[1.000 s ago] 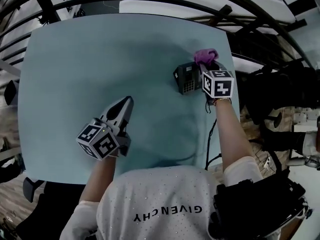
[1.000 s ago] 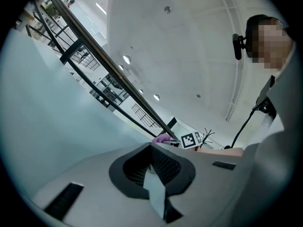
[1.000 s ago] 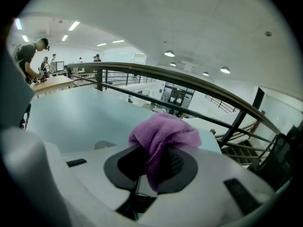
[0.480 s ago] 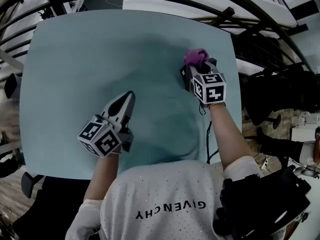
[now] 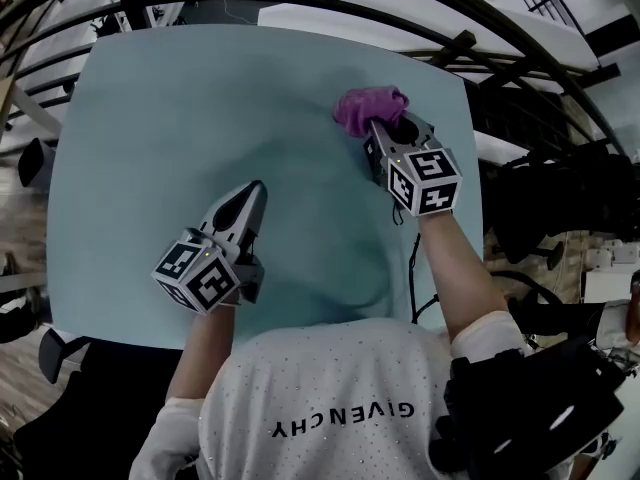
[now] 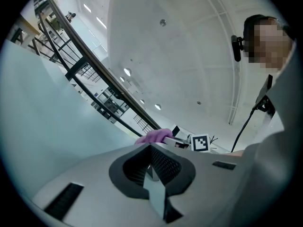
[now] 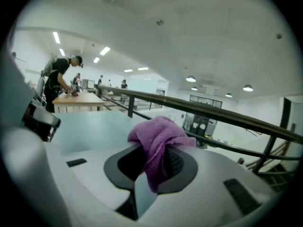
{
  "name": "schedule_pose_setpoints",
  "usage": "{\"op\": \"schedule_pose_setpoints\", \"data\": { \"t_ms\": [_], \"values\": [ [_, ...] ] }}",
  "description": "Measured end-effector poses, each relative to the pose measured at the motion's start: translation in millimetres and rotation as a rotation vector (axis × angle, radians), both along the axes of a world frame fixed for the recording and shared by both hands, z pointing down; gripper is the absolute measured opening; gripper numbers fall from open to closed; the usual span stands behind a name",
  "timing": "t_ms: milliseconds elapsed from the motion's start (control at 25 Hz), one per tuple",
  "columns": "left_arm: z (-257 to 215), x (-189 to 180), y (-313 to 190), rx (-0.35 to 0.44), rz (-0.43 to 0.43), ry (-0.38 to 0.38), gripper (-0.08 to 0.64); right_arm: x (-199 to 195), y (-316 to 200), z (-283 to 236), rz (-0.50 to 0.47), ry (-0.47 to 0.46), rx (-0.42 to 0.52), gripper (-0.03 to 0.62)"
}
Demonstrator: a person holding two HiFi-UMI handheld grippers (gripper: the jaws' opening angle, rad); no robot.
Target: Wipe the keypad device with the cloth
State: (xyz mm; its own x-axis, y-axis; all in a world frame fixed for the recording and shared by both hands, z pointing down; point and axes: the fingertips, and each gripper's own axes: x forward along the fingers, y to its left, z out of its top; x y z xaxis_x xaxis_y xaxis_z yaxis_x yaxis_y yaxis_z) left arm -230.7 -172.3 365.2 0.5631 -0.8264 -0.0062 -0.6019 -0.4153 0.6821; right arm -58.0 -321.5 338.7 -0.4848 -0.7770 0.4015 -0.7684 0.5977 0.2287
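Note:
My right gripper is shut on a crumpled purple cloth at the far right of the pale blue table. In the right gripper view the cloth bulges out from between the jaws. The keypad device is almost wholly hidden under that gripper and the cloth; only a dark bit shows beside the jaws. My left gripper rests low at the table's front left, shut with nothing between its jaws, well apart from the cloth. From the left gripper view, the cloth peeks over the jaws.
A thin black cable runs from under the right gripper down past the table's front right edge. Dark railings curve behind and right of the table. In the right gripper view people stand at a far wooden table.
My right gripper has carried the cloth leftward and slightly away across the keypad device, which showed left of the gripper before and is now covered. The left gripper has stayed put.

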Motion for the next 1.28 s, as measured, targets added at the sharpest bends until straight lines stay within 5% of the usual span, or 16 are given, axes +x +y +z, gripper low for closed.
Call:
{"op": "schedule_pose_setpoints", "data": {
  "t_ms": [80, 160, 320, 720, 1280],
  "values": [
    [-3.3, -3.7, 3.7, 0.004, -0.008, -0.006, 0.000, -17.1, 11.1, -11.9, -0.078, -0.058, -0.004, 0.060],
    [-7.9, -4.2, 7.5, 0.007, -0.013, -0.008, 0.000, -21.2, 15.2, 5.9, -0.102, -0.018, -0.065, 0.060],
    [-14.0, -1.8, 20.9, 0.008, -0.022, -0.014, 0.000, 5.9, 16.4, 63.2, -0.026, 0.106, -0.180, 0.060],
    [-24.7, 7.0, 57.4, -0.006, -0.055, -0.035, 0.000, 80.2, 43.3, 119.0, 0.167, 0.128, -0.351, 0.061],
    [-85.7, 100.0, 88.5, 0.065, -0.080, -0.100, 0.000, 127.8, 92.4, 152.5, 0.094, 0.109, -0.497, 0.061]
  ]
}}
